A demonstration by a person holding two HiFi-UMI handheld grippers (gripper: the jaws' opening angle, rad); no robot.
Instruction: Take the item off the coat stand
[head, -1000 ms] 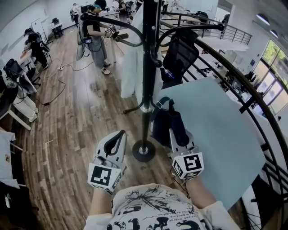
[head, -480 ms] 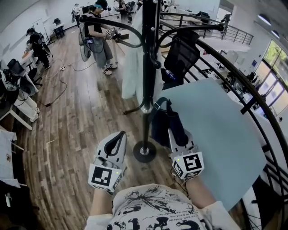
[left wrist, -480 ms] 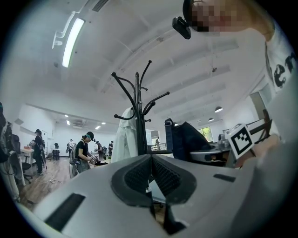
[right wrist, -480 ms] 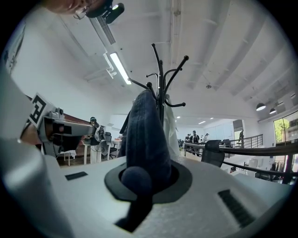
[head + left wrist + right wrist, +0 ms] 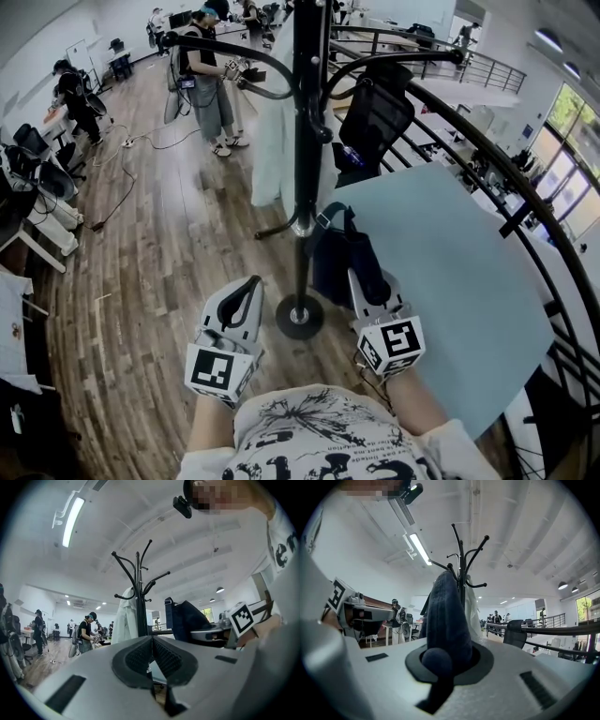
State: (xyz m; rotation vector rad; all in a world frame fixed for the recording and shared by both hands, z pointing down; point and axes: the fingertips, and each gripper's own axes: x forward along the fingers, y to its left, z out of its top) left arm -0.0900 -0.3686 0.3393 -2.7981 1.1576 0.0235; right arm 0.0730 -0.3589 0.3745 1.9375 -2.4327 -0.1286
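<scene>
A black coat stand (image 5: 307, 141) rises just ahead of me from its round base (image 5: 300, 317). My right gripper (image 5: 364, 281) is shut on a dark navy bag (image 5: 339, 261), which hangs right beside the pole with its strap (image 5: 328, 216) uppermost. In the right gripper view the navy fabric (image 5: 447, 620) fills the closed jaws of that gripper (image 5: 445, 660). My left gripper (image 5: 246, 292) is lower left of the pole, shut and empty; in its own view the left gripper (image 5: 152, 641) has its pads together.
A white garment (image 5: 277, 141) and a black bag (image 5: 375, 112) hang on the stand's far hooks. A light blue panel (image 5: 450, 281) and a curved black railing (image 5: 525, 197) lie to the right. People stand at the back left on the wooden floor (image 5: 159, 234).
The navy bag has drifted slightly left toward the pole. Both grippers stay almost where they were.
</scene>
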